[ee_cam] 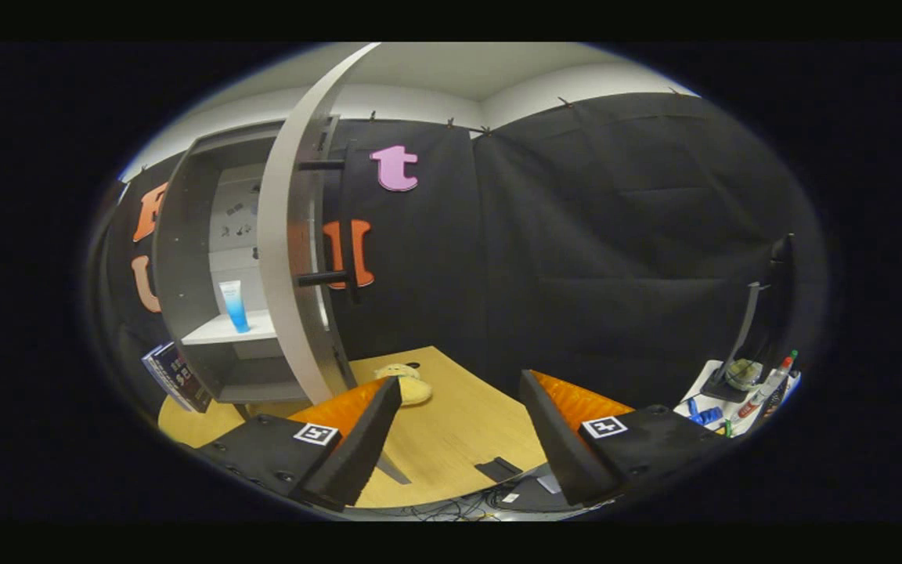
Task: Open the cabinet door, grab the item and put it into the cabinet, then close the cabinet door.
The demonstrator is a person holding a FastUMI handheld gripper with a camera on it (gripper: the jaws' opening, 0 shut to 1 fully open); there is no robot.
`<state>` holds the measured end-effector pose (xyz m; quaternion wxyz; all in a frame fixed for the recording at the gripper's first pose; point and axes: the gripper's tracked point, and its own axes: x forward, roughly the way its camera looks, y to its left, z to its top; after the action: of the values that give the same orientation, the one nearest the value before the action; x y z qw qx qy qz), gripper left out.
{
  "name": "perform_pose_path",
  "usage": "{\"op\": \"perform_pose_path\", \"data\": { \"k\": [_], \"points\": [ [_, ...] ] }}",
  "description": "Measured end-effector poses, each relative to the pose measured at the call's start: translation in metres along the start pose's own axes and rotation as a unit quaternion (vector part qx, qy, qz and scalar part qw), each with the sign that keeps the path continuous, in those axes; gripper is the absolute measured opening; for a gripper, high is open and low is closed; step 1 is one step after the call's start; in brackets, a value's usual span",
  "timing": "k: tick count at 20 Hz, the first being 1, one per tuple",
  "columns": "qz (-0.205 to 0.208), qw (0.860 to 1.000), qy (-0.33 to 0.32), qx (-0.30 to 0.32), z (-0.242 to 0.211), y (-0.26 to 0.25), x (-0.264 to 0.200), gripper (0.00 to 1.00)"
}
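The grey cabinet (185, 258) stands beyond my left finger with its door (283, 235) swung open, edge-on toward me, its black bar handle (351, 227) facing right. A blue and white tube (233, 305) stands upright on the cabinet's white shelf (212, 333). My gripper (459, 380) is open with nothing between its fingers, held above the wooden table (451, 439). A small yellow plush toy (408, 384) lies on the table just ahead of my left finger, near the foot of the door.
A book (177, 376) leans against the cabinet's left side. To the right, past my right finger, a white side table (733, 407) holds a black stand, bottles and small items. Cables and a dark flat object lie at the table's near edge.
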<state>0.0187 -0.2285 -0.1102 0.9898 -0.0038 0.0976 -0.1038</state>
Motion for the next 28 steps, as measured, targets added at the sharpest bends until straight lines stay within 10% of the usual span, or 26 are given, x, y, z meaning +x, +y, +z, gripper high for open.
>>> {"op": "perform_pose_path", "data": {
  "k": [14,28],
  "points": [
    [0.048,0.999,-0.018,0.001,-0.005,0.074,-0.022,0.95],
    [0.229,0.973,0.001,-0.01,-0.034,0.346,-0.015,0.96]
  ]
}}
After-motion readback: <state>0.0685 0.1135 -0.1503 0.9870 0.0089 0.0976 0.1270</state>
